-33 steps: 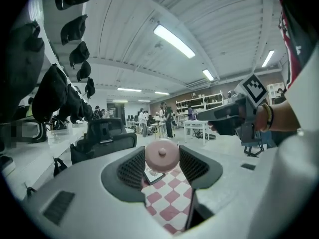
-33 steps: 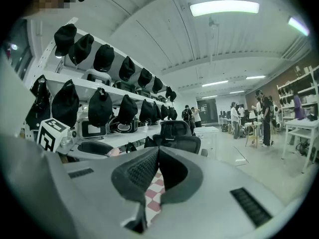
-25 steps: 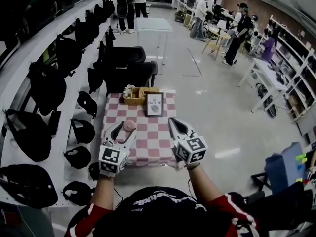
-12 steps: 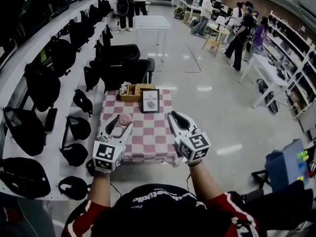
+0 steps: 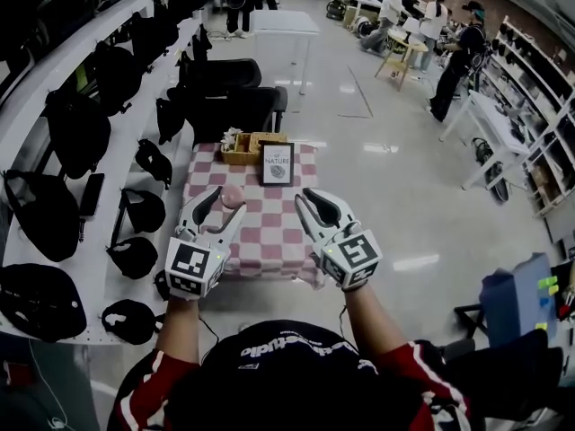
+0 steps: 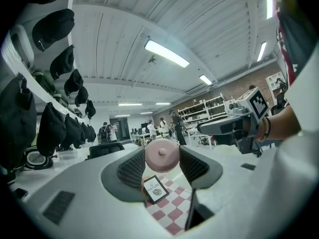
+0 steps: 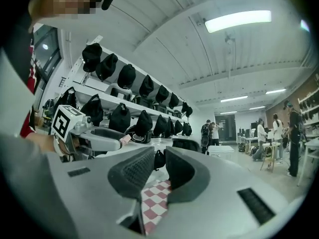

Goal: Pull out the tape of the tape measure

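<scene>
Behind tape measure (image 6: 162, 155): pic frame (image 5: 277, 163), basket (image 5: 244, 148).

Both tools now sit higher in the head view than a second ago. The left tool (image 5: 229, 201), carrying the pink tape measure (image 5: 233, 195), is lifted further off the checked surface (image 5: 269, 233) and lies nearer the picture frame (image 5: 277, 163). The right tool (image 5: 305, 195) is raised too and rolled a little, its tips closer to the left one. In the background, a person in dark clothes (image 5: 454, 68) stands further right than before.
</scene>
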Demonstrator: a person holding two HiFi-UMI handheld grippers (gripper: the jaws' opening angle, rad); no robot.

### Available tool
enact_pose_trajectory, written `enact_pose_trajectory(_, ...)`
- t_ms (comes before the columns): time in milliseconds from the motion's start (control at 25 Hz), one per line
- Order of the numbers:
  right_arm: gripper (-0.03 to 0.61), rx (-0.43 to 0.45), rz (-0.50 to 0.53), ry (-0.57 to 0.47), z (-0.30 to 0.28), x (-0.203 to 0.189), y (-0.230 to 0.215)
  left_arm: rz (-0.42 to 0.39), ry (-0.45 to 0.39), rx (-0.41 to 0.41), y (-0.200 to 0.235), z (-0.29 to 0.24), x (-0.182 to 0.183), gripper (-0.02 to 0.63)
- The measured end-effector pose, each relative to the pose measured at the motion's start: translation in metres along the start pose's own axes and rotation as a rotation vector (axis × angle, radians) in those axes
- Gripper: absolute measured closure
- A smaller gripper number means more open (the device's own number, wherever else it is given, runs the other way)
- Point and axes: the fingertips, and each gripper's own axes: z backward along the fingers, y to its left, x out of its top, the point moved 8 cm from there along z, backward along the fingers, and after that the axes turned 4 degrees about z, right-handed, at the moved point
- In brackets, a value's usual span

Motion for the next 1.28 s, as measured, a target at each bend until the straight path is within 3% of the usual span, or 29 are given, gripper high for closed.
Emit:
enact_pose_trajectory(520, 0.515, 0.131, 0.098, 0.004, -0.012, 0.009, 0.035, -0.059, -0.024, -0.094, -0.025, -0.002, 0.02, 0.397)
enact_pose_trajectory(960, 0.515, 0.194, 0.155, 0.013, -0.013, 0.011, 0.043, -0.148, 0.014, -0.164, -0.038, -0.013, 0.027, 0.397)
enact_pose_trajectory(1280, 0.522, 0.275, 0.243, 0.046, -0.013, 0.005, 0.051, -0.191, 0.098, -0.253, -0.035, -0.015, 0.013, 0.397)
